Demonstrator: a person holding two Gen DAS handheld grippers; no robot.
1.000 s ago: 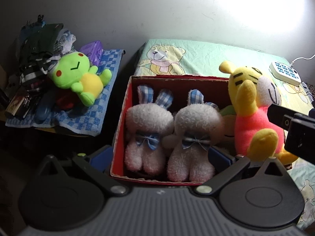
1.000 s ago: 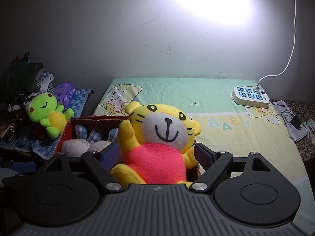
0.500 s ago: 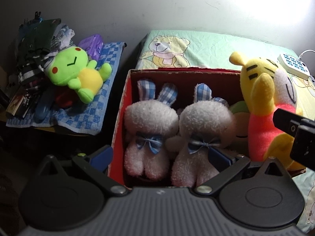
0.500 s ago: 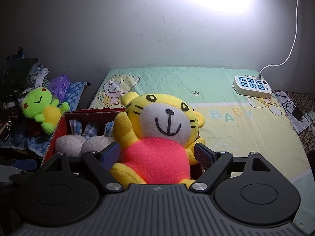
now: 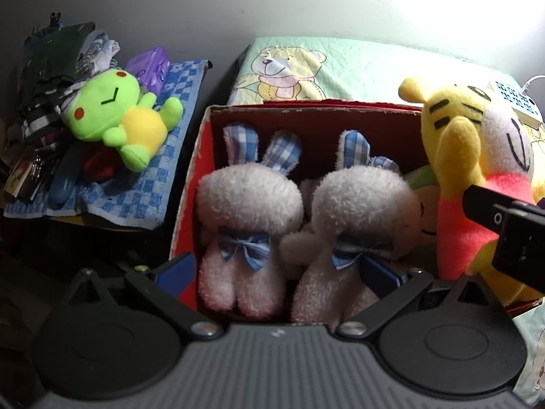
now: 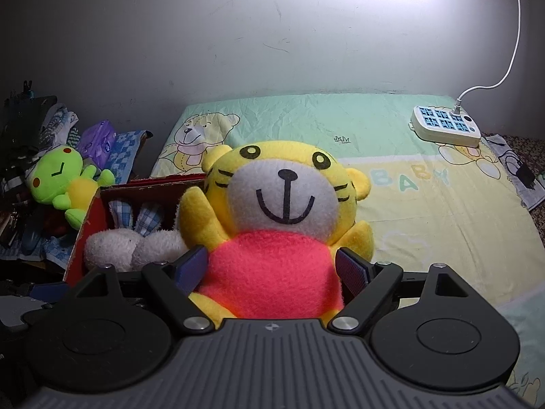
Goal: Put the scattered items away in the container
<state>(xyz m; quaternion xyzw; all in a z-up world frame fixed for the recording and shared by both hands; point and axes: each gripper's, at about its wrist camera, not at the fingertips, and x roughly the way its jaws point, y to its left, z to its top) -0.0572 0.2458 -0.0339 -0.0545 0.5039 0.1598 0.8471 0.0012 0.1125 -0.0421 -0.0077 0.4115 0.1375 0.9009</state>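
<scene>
1. The right gripper [image 6: 272, 266] squeezes the yellow tiger toy [image 6: 282, 204] by its pink tummy, at the right end of the red box [image 5: 201, 156].
2. The left gripper [image 5: 272, 272] has its fingers wide apart, holding nothing.
3. Two white bunnies [image 5: 248, 204] sit in the box.
4. The green frog toy [image 5: 119, 116] lies outside it on a blue checked cloth [image 5: 136, 191].

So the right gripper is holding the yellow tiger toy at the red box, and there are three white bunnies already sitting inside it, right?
Not quite: the red box holds two white bunnies, not three, as the left wrist view shows. The rest stands: the right gripper is holding the yellow tiger toy at the box.
</scene>
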